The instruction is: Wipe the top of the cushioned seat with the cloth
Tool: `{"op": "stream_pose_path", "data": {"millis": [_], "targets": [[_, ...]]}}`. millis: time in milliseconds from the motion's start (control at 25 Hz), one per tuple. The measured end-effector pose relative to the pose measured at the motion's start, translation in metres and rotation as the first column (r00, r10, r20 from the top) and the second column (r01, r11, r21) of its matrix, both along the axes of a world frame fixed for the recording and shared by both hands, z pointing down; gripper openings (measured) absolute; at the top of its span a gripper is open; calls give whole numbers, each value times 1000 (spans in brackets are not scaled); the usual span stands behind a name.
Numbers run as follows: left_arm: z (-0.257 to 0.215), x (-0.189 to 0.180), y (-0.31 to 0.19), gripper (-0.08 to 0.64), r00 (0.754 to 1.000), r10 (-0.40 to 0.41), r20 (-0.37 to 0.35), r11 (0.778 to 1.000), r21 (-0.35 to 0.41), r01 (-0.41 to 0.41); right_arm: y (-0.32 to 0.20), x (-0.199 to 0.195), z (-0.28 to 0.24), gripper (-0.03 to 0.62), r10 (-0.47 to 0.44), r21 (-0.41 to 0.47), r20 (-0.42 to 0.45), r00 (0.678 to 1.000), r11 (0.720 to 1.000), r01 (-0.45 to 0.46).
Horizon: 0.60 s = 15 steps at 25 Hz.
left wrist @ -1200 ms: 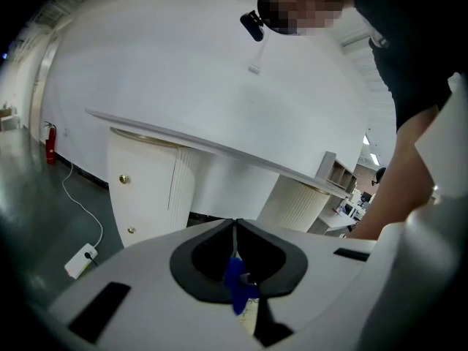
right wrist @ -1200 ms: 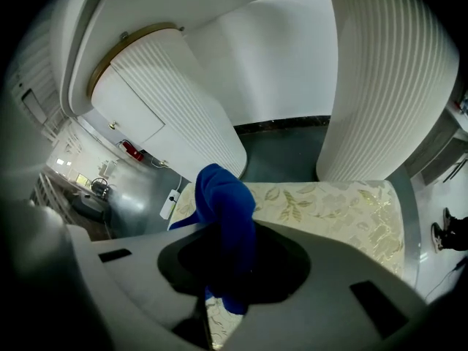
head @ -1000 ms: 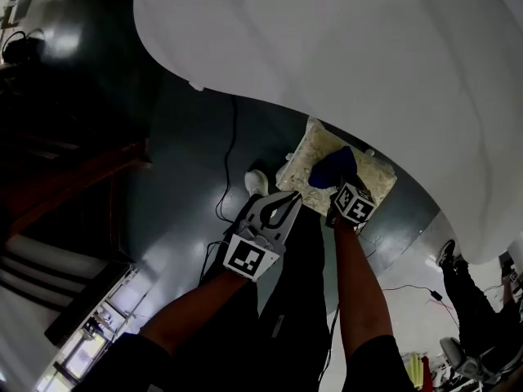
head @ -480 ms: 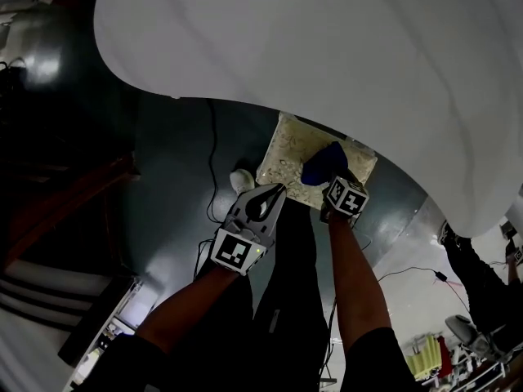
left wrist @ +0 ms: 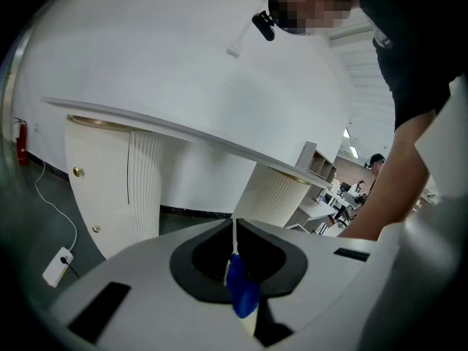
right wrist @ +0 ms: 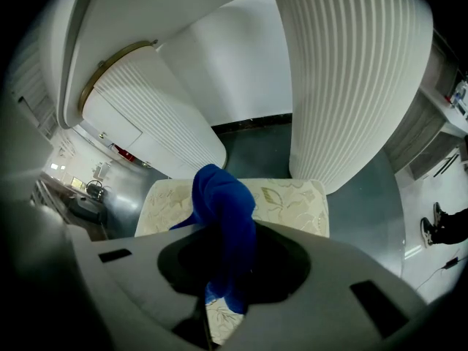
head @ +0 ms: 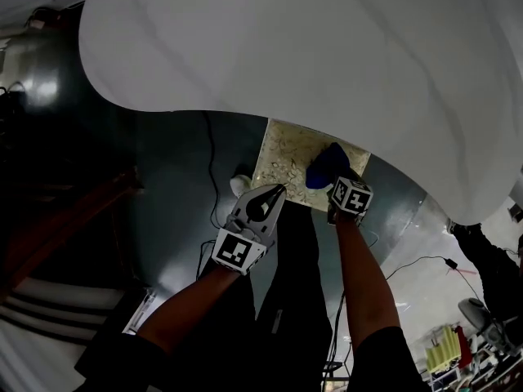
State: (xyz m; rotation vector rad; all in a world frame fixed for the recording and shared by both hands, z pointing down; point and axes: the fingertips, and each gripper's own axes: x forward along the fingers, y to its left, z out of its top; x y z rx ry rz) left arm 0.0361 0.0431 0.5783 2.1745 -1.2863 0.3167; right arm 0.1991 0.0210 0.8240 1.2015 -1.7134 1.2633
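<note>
From the head view, my right tongs were clamped on the blue cloth. The cloth lay over the near right part of the cushioned seat, a cream, leaf-patterned square. My left tongs hung just beside the seat's near edge, with the tips pressed together and nothing in them. A broad white bench overhung the seat's far side and hid its far edge. A white shoe and a dark cable lay on the grey floor to the left of the seat.

From the left gripper view, the left tongs were closed to a thin slit. A scrap of blue with cream below it showed in the gap behind the tips. Beyond them stood a white ribbed cabinet under the bench top.

From the right gripper view, the right tongs gripped the cloth, which bunched upward out of the jaws over the seat. I could not tell whether it pressed on the fabric. A white ribbed pedestal rose just behind the seat's far right corner, and another ribbed base stood behind its far left.
</note>
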Motion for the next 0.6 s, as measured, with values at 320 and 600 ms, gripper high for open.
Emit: {"op": "stream_pose_path", "data": {"millis": [320, 600], "targets": [[2, 12, -3, 26, 1000, 28, -2, 1000, -7, -28, 2, 30, 5, 98, 34, 1, -14, 999, 999, -34], [-2, 17, -3, 26, 999, 39, -5, 999, -1, -39, 4, 55, 4, 98, 40, 9, -30, 999, 999, -40]]}}
